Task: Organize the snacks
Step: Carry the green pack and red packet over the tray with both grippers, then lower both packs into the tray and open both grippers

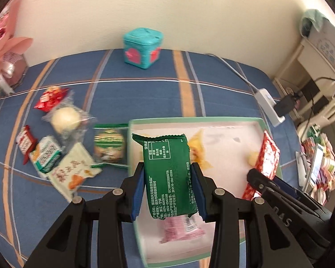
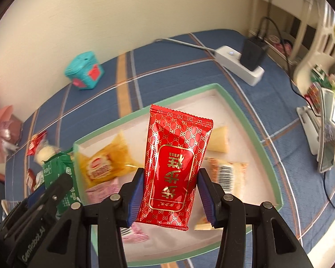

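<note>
My left gripper (image 1: 169, 189) is shut on a green snack packet (image 1: 167, 169), held above the left part of a white tray with a green rim (image 1: 189, 120). My right gripper (image 2: 168, 195) is shut on a red packet with gold print (image 2: 174, 167) over the same tray (image 2: 254, 122). In the left wrist view the red packet (image 1: 265, 158) and the right gripper show at the right. The green packet (image 2: 58, 169) and the left gripper appear at the left of the right wrist view. Yellow (image 2: 105, 163), pink (image 1: 181, 230) and barcode-marked (image 2: 230, 174) packets lie in the tray.
Several loose snacks (image 1: 64, 120) lie on the blue plaid cloth (image 1: 145, 98) left of the tray. A teal box (image 1: 143, 48) stands by the wall. A white power strip with a black plug (image 2: 243, 64) sits beyond the tray. Pink flowers (image 1: 2, 51) fill the far left.
</note>
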Motion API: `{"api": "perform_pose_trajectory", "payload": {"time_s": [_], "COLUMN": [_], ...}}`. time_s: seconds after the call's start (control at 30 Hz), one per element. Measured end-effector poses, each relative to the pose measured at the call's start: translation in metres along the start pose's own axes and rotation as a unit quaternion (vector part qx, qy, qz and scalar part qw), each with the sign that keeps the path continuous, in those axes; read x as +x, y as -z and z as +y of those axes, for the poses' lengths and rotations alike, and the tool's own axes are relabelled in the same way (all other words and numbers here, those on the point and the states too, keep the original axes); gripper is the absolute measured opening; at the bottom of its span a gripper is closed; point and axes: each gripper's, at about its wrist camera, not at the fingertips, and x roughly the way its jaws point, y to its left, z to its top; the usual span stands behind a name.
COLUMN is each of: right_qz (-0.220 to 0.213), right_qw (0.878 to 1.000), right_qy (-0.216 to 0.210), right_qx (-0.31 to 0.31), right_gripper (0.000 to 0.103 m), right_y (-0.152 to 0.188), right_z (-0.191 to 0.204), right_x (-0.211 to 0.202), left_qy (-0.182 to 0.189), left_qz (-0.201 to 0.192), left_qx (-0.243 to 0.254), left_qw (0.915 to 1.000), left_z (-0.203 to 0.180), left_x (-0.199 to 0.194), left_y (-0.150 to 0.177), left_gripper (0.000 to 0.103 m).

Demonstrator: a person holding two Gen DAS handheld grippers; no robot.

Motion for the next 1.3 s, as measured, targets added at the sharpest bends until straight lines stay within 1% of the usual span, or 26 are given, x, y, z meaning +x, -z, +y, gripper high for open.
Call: {"api": "perform_pose_trajectory", "payload": {"time_s": [0.2, 0.33, 0.5, 0.67, 0.8, 1.13, 1.23, 1.3], "right_qz": [0.003, 0.013, 0.02, 0.028, 0.032, 0.044, 0.048, 0.048], "right_qw": [1.0, 1.0, 0.999, 0.999, 0.999, 0.999, 0.999, 0.999], "right_qy": [0.007, 0.006, 0.008, 0.005, 0.005, 0.004, 0.007, 0.011], "right_qx": [0.019, 0.023, 0.023, 0.023, 0.021, 0.014, 0.013, 0.012], "right_gripper": [0.05, 0.05, 0.05, 0.05, 0.05, 0.051, 0.053, 0.061], "right_y": [-0.004, -0.005, -0.007, -0.008, -0.008, -0.007, -0.006, -0.006], "right_z": [-0.017, -0.022, -0.023, -0.023, -0.023, -0.02, -0.02, -0.02], "right_x": [0.006, 0.015, 0.024, 0.03, 0.033, 0.042, 0.045, 0.044], "left_qy": [0.009, 0.018, 0.028, 0.029, 0.025, -0.003, -0.006, -0.01], "left_qz": [0.014, 0.025, 0.027, 0.033, 0.035, 0.04, 0.043, 0.043], "left_qx": [0.024, 0.017, 0.01, 0.005, 0.003, -0.008, -0.016, -0.022], "left_qw": [0.9996, 0.9994, 0.9992, 0.999, 0.9991, 0.9992, 0.9989, 0.9988], "left_z": [-0.023, -0.024, -0.022, -0.02, -0.017, -0.002, 0.004, 0.009], "left_x": [0.014, 0.022, 0.026, 0.029, 0.029, 0.029, 0.029, 0.029], "left_y": [0.001, 0.0, -0.002, -0.003, -0.004, -0.006, -0.007, -0.007], "left_gripper": [0.041, 0.041, 0.041, 0.041, 0.041, 0.041, 0.043, 0.045]}}
